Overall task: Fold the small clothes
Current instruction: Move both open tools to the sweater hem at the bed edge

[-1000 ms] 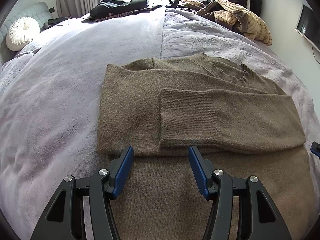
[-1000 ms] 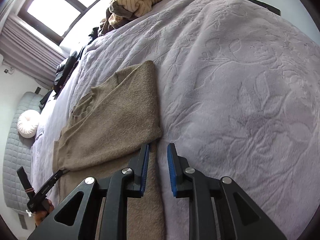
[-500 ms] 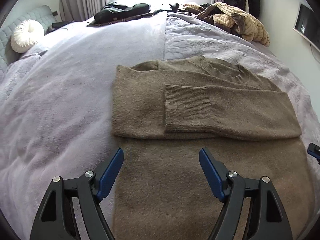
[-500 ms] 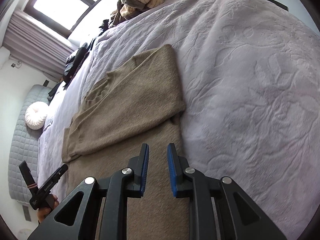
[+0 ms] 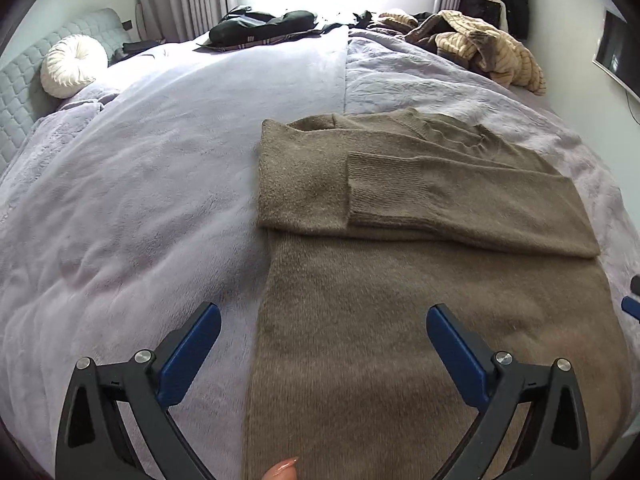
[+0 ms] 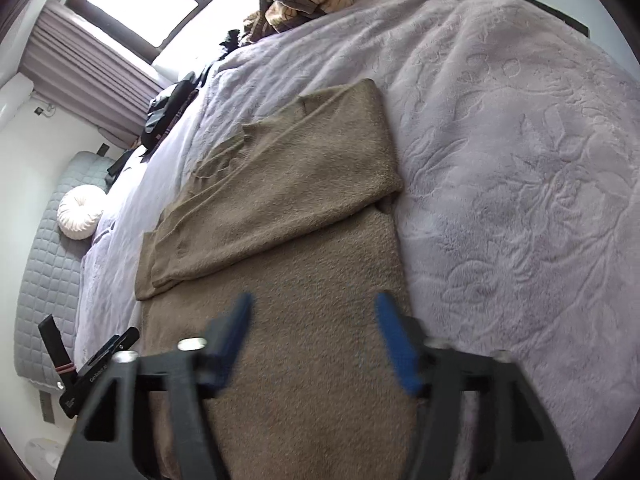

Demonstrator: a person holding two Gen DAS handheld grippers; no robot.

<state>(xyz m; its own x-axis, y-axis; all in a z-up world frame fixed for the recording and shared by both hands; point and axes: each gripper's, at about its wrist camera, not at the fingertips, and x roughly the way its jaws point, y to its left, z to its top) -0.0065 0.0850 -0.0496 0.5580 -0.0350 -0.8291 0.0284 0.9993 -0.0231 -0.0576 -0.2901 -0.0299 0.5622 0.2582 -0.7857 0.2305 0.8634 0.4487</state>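
Note:
A brown knit sweater (image 5: 420,280) lies flat on the lavender bedspread (image 5: 140,200), both sleeves folded across its chest, the ribbed cuff (image 5: 384,188) on top. My left gripper (image 5: 324,332) is wide open and empty above the sweater's lower left edge. In the right wrist view the sweater (image 6: 288,240) runs lengthwise. My right gripper (image 6: 314,320) is open and empty over its lower right part, its fingers blurred. The left gripper shows at that view's left edge (image 6: 92,364).
A pile of striped tan and brown clothes (image 5: 480,44) lies at the far right of the bed. Dark clothes (image 5: 264,28) lie by the window. A round white cushion (image 5: 72,66) sits by the grey headboard. A wall screen (image 5: 618,60) is at right.
Both grippers have pulled back toward the sweater's hem. My left gripper opened wider. My right gripper, nearly shut before, has opened.

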